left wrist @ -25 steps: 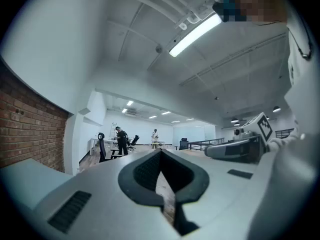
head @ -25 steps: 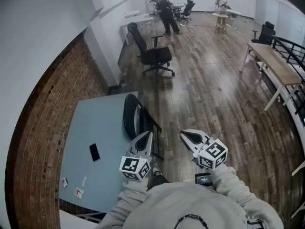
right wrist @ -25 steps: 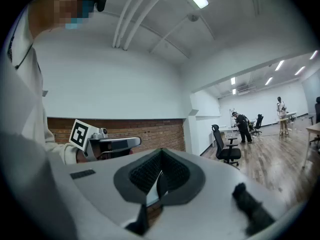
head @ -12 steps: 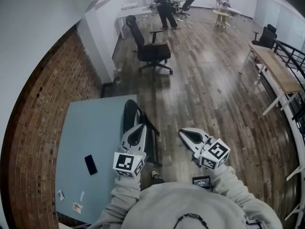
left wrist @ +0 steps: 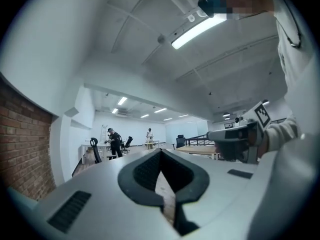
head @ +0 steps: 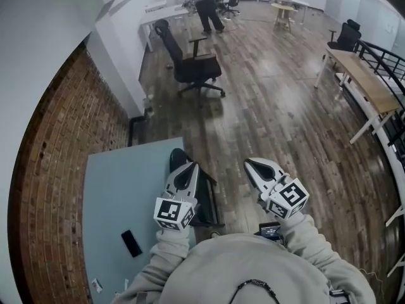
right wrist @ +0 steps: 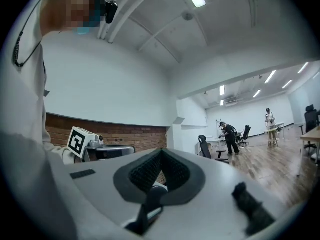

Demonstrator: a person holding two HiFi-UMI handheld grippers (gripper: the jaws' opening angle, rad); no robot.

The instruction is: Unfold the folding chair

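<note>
With the left tool [head: 189, 166] and right tool [head: 250, 164] both pressed together and empty, a blunt nudge could topple the black thin-framed folding chair [head: 204, 201] standing folded against the pale blue desk's [head: 120, 195] right edge.

1. The floor [head: 285, 113] is dark wood planking, glossy with reflections.
2. The left wall [head: 57, 170] is rough red brick.
3. The near table [head: 114, 189] has a smooth, matt blue-grey top.
4. The left gripper [left wrist: 160, 151] and right gripper [right wrist: 161, 151] have matt pale-grey plastic shells, with dark rough-textured jaw faces.
5. The sleeve [head: 304, 239] is soft grey cloth.
</note>
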